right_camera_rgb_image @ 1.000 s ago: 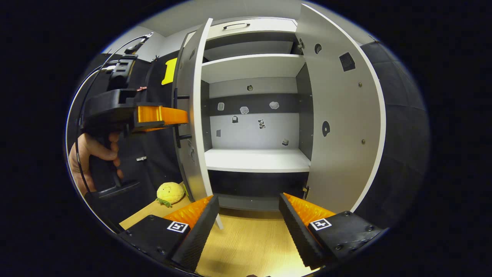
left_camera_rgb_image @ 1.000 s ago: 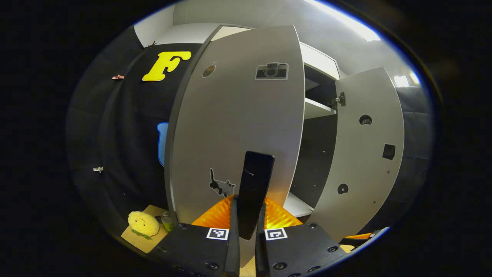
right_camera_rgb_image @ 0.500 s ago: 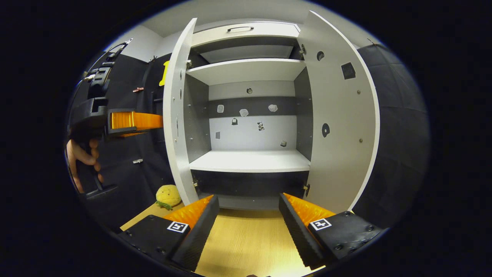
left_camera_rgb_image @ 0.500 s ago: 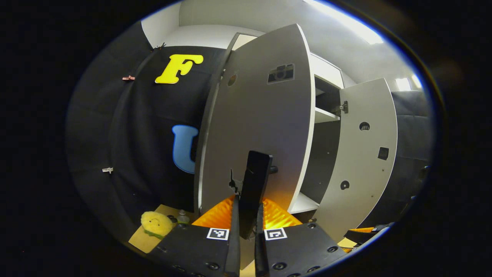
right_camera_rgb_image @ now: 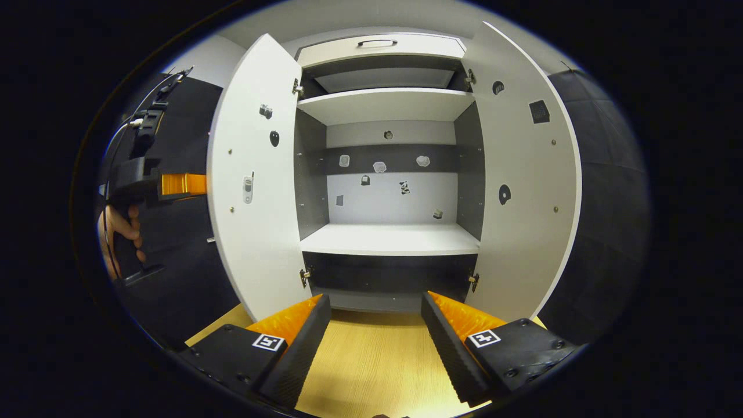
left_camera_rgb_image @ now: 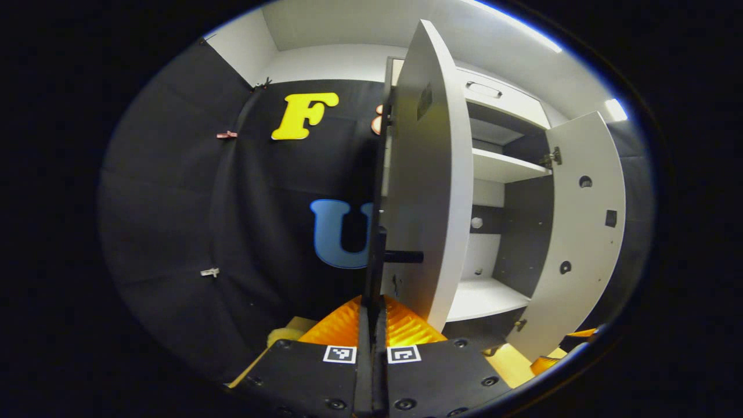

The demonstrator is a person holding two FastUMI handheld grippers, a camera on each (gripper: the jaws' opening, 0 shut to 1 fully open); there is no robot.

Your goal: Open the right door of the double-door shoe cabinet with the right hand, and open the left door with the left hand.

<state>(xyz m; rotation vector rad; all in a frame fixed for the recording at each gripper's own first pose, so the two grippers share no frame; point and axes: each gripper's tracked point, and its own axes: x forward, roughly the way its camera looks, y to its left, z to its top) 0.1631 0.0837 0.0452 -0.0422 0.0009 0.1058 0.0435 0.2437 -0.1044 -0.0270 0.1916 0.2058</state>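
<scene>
The white shoe cabinet (right_camera_rgb_image: 386, 104) stands with both doors swung wide. In the right gripper view its left door (right_camera_rgb_image: 255, 186) and right door (right_camera_rgb_image: 528, 186) show their inner faces. My right gripper (right_camera_rgb_image: 376, 325) is open in front of the cabinet's base, holding nothing. In the left gripper view the left door (left_camera_rgb_image: 429, 191) is nearly edge-on, and my left gripper (left_camera_rgb_image: 371, 299) is shut on its black handle (left_camera_rgb_image: 375, 255). The right door (left_camera_rgb_image: 586, 232) hangs open farther off. The left gripper (right_camera_rgb_image: 174, 184) also appears behind the left door, held by a hand (right_camera_rgb_image: 119, 232).
White shelves (right_camera_rgb_image: 389, 239) inside the cabinet carry small stickers on the back panel. A wooden surface (right_camera_rgb_image: 371, 371) lies under my right gripper. A yellow plush toy (left_camera_rgb_image: 283, 335) sits low beside the left door. Black cloth walls (left_camera_rgb_image: 174, 203) stand to both sides.
The left door has swung much wider with my left gripper holding its handle, now seen edge-on. The right gripper stayed open in front of the cabinet.
</scene>
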